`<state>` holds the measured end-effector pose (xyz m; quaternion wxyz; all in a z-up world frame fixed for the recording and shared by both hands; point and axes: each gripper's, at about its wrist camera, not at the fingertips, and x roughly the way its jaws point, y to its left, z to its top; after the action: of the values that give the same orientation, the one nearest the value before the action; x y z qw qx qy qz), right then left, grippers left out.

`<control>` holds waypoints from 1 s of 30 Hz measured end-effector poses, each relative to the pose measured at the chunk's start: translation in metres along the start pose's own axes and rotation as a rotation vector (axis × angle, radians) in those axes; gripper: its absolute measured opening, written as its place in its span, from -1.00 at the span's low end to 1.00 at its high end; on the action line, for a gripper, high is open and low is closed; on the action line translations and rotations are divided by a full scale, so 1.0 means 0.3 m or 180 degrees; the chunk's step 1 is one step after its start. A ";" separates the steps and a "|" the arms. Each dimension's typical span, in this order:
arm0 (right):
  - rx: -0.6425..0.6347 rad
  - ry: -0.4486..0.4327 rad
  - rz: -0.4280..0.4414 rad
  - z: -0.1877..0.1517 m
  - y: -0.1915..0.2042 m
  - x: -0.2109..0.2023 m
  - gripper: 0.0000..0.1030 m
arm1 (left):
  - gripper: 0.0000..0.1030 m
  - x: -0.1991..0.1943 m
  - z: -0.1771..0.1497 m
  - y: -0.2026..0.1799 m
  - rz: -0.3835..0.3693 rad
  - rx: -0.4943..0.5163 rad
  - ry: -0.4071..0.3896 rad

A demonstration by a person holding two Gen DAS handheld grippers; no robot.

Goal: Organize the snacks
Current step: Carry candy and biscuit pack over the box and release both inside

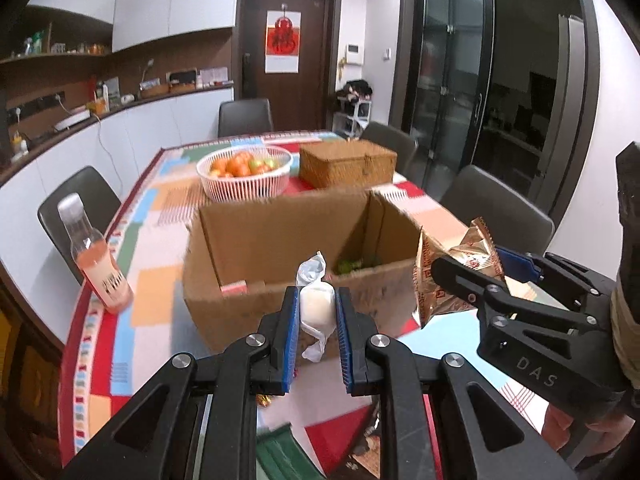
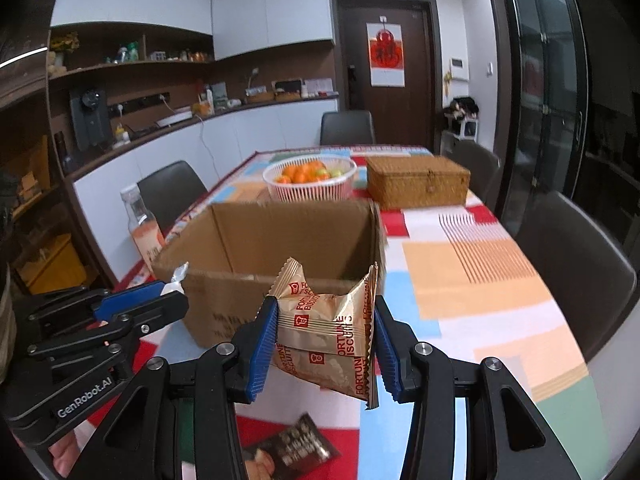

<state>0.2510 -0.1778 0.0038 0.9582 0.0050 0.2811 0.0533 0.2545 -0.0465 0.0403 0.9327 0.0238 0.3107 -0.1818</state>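
An open cardboard box point(image 1: 280, 240) stands on the table; it also shows in the right wrist view point(image 2: 280, 240). A green item point(image 1: 350, 266) and a pink packet point(image 1: 233, 289) lie inside. My left gripper point(image 1: 317, 312) is shut on a white twist-wrapped candy point(image 1: 317, 306), held just before the box's near wall. My right gripper point(image 2: 326, 332) is shut on a gold Fortune Biscuits packet point(image 2: 328, 332), also before the near wall. The right gripper point(image 1: 480, 276) and its packet point(image 1: 468, 256) show in the left wrist view beside the box's right corner. The left gripper point(image 2: 160, 300) shows in the right wrist view.
A pink drink bottle point(image 1: 98, 264) stands left of the box. A white basket of fruit point(image 1: 244, 172) and a wicker box point(image 1: 348, 162) sit behind it. A dark snack packet point(image 2: 292, 448) lies on the patterned tablecloth point(image 2: 480, 280) below my right gripper. Chairs surround the table.
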 end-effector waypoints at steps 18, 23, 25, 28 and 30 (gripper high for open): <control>-0.0132 -0.0003 0.0051 0.187 0.052 0.139 -0.11 | -0.63 0.099 0.179 0.110 0.0144 0.0027 -0.0067; -0.0156 0.0081 0.0003 0.212 0.045 0.200 -0.11 | -0.63 0.162 0.190 0.131 0.0123 0.0002 0.0055; -0.0151 0.0118 -0.0018 0.218 0.042 0.221 -0.10 | -0.63 0.191 0.195 0.139 0.0139 0.0001 0.0094; -0.0165 0.0153 -0.0050 0.227 0.041 0.253 -0.03 | -0.33 0.221 0.201 0.149 0.0250 0.0002 0.0140; -0.0160 0.0195 -0.0105 0.224 0.042 0.266 0.13 | -0.22 0.225 0.197 0.156 0.0256 -0.0003 0.0132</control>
<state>0.3526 -0.1555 0.0180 0.9497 -0.0254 0.3089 0.0447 0.3548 -0.0341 0.0449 0.9326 0.0396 0.3289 -0.1435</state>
